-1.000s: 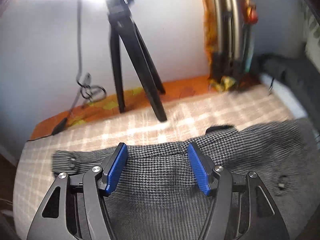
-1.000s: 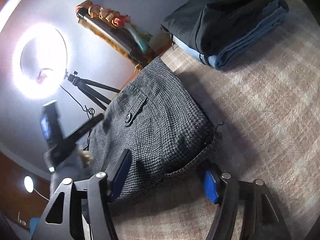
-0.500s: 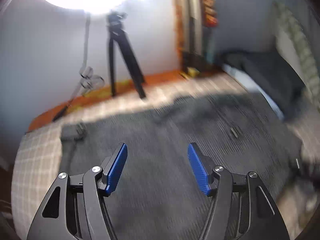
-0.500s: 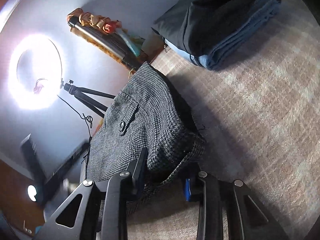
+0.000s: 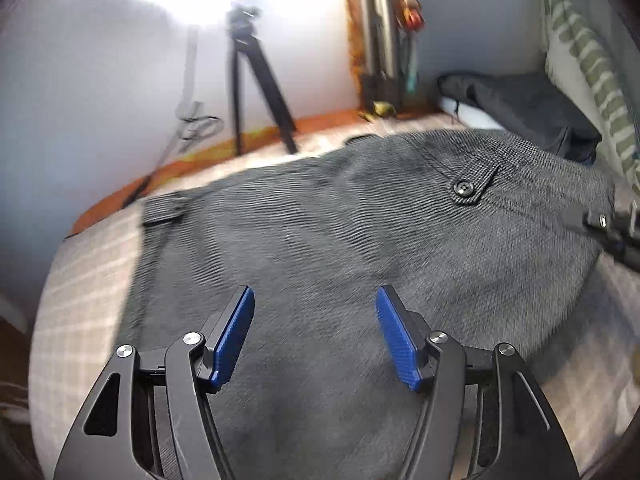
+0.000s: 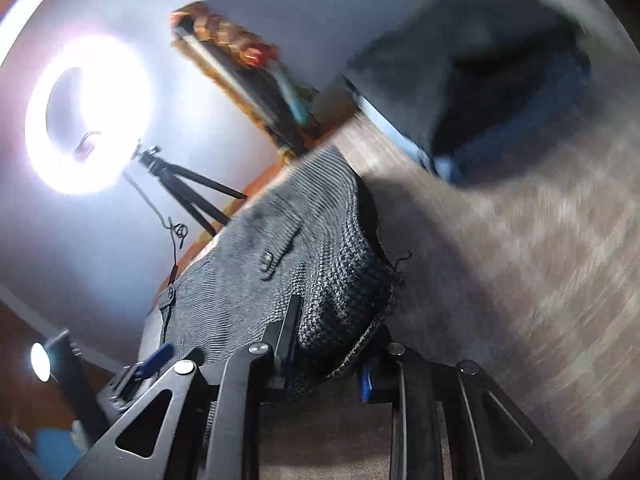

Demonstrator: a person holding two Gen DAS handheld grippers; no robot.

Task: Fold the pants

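Observation:
Grey houndstooth pants lie folded on the plaid bed cover, with a buttoned back pocket facing up. My left gripper is open and empty, hovering above the near part of the pants. My right gripper is shut on the folded edge of the pants, and fabric bunches between its fingers. The right gripper also shows at the right edge of the left wrist view, at the pants' far end.
A stack of folded dark and blue clothes lies beyond the pants. A tripod with a ring light stands by the wall. A striped pillow is at the right.
My right gripper closed on the pants' edge and is lifting it. My left gripper pulled back from the waistband and stays open above the cloth.

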